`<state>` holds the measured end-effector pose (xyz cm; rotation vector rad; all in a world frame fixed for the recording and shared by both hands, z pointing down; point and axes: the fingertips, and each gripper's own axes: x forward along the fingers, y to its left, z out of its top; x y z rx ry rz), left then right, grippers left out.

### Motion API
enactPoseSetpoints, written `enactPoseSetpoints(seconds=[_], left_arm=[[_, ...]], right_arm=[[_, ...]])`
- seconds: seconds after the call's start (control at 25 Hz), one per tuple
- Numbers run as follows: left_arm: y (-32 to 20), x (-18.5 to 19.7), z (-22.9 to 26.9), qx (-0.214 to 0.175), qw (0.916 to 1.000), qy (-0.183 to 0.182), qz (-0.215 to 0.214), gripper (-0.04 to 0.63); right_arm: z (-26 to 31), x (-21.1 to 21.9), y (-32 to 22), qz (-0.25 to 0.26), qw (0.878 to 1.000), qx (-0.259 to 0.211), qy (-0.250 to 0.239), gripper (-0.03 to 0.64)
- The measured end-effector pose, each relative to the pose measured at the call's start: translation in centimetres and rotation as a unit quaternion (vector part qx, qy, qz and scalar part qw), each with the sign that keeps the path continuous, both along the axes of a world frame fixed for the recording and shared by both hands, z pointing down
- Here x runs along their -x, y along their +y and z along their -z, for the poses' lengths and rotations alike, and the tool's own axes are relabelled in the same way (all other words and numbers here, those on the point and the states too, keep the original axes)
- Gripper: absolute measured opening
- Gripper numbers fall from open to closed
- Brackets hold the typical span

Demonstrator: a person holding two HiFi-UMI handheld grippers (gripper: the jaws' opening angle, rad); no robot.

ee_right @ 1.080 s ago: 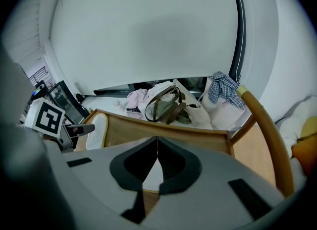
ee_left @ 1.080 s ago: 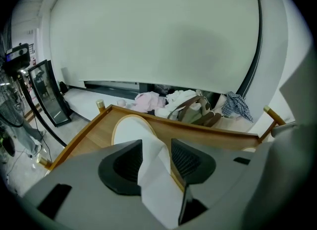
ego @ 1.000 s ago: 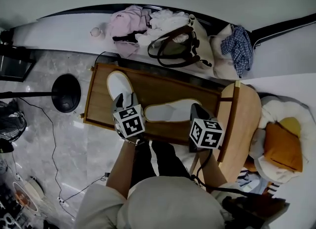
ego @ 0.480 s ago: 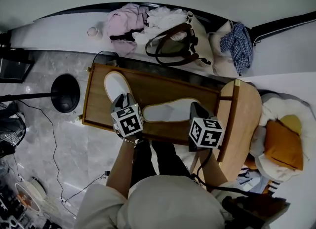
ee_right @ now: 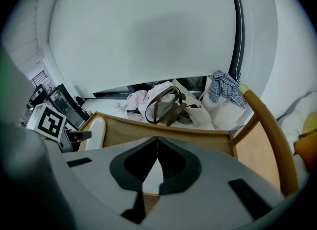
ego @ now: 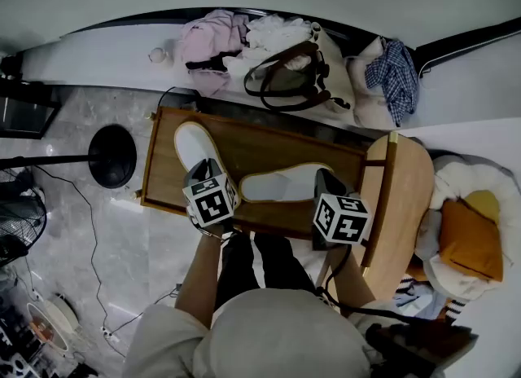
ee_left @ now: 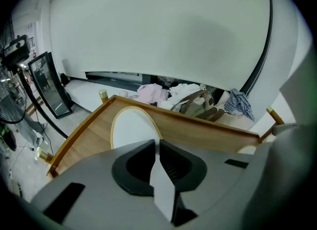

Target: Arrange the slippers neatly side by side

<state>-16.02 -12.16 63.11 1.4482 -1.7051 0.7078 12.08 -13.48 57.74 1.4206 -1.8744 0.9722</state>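
1. The left gripper grips the near end of the left slipper. Its jaws have just been closing and now stand almost together, with a thin pale strip of that slipper between the pads.
2. From the jaws, the left slipper runs away toward the far left corner of the table, lying flat and a little slanted.
3. The right gripper sits at the right end of the right slipper. Its jaws meet at the tips, and the slipper's white shows in the narrow gap just behind them.
4. The right slipper lies crosswise along the table's near edge and stretches left from the right gripper toward the left gripper.
5. The slippers form an angle, their closest ends near the left gripper; they are not parallel.
6. A bag lies beyond the table's far edge.
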Motion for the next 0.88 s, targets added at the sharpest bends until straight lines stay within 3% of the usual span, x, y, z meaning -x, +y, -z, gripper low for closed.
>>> enactPoseSetpoints(seconds=[0.52, 0.88], left_arm=[[0.0, 1.4, 3.2, -0.028, 0.9994, -0.011, -0.017, 0.035], [0.3, 1.8, 6.2, -0.053, 0.9964, -0.026, -0.061, 0.035]], right_arm=[[1.7, 1.8, 0.7, 0.006, 1.000, -0.017, -0.008, 0.034], [3.6, 3.0, 2.0, 0.008, 0.999, -0.039, -0.014, 0.034]])
